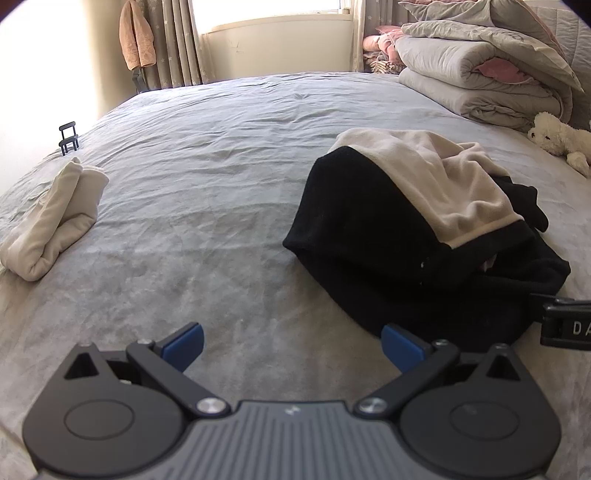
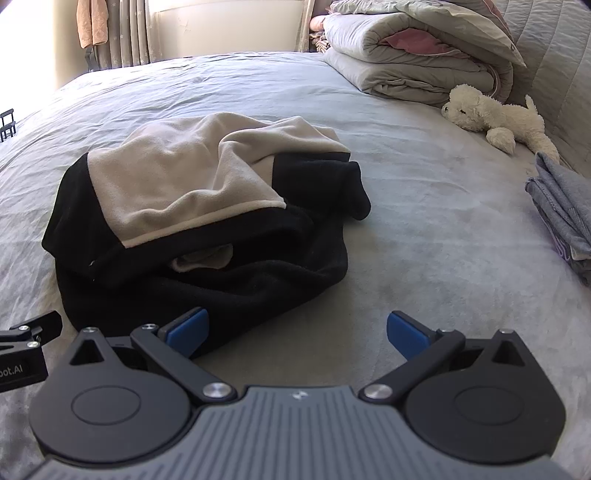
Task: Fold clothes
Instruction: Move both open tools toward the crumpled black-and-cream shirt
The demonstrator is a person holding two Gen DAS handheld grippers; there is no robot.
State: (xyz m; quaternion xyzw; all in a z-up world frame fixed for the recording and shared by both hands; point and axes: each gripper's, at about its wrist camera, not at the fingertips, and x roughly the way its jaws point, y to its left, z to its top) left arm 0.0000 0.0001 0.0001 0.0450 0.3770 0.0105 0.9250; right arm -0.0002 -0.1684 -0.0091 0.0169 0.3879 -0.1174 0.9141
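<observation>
Black-and-beige garment (image 2: 199,214) crumpled on grey bed (image 1: 207,155) — left tongs (image 1: 291,345), right tongs (image 2: 297,332) wide, empty

Left wrist view low over the bed (image 1: 221,184), facing the window (image 1: 266,7), close behind its own gripper (image 1: 291,345), right wrist view alongside, same heading, both sharing the black garment (image 1: 369,240) (image 2: 221,280), quilt stack (image 1: 480,74) (image 2: 424,55), plush dog (image 1: 557,140) (image 2: 495,114)

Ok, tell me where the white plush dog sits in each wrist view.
Left wrist: white plush dog at the far right edge, below the folded quilts.
Right wrist: upper right, beside the same quilts.
Shared landmark: the black-and-beige garment mid-bed.
</observation>
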